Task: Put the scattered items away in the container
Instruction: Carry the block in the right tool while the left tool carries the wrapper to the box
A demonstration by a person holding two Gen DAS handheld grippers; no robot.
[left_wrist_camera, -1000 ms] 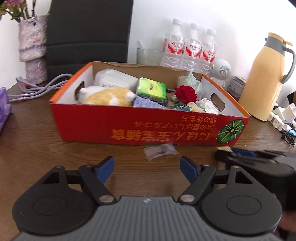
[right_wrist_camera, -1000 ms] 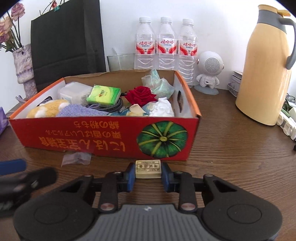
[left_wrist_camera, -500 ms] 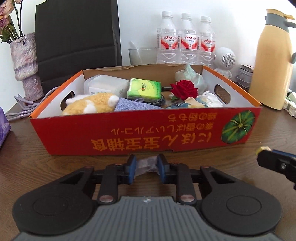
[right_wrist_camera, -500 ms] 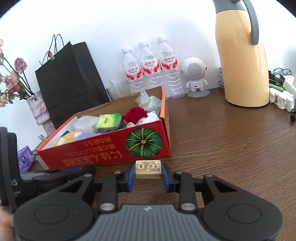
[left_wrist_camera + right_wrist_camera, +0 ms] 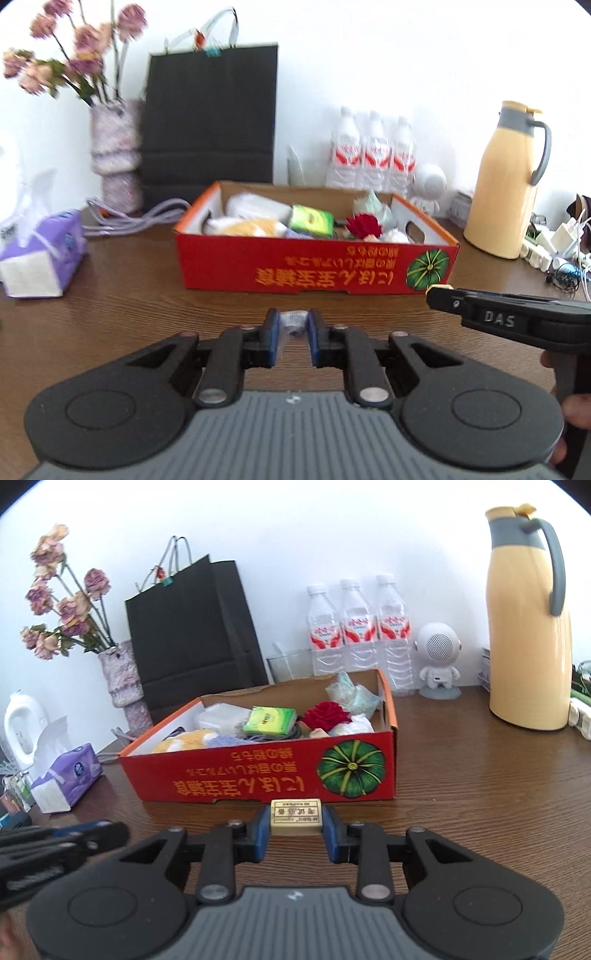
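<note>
Wooden desk, left tool pinching clear packet, right tool clamping eraser

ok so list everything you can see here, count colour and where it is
cardboard box: 1, red-orange, table centre
rose: 1, red, in box, right side
tissue pack: 1, green, in box, middle
plush toy: 1, yellow-white, in box, left
water bottles: 3, clear, red labels, behind box
thermos jug: 1, yellow, grey handle, right
robot-shaped speaker: 1, white, beside bottles
paper bag: 1, black, against wall
vase of dried flowers: 1, mottled purple, left
tissue box: 1, purple, left
eraser: 1, cream, in right claw
plastic packet: 1, clear, in left claw
</note>
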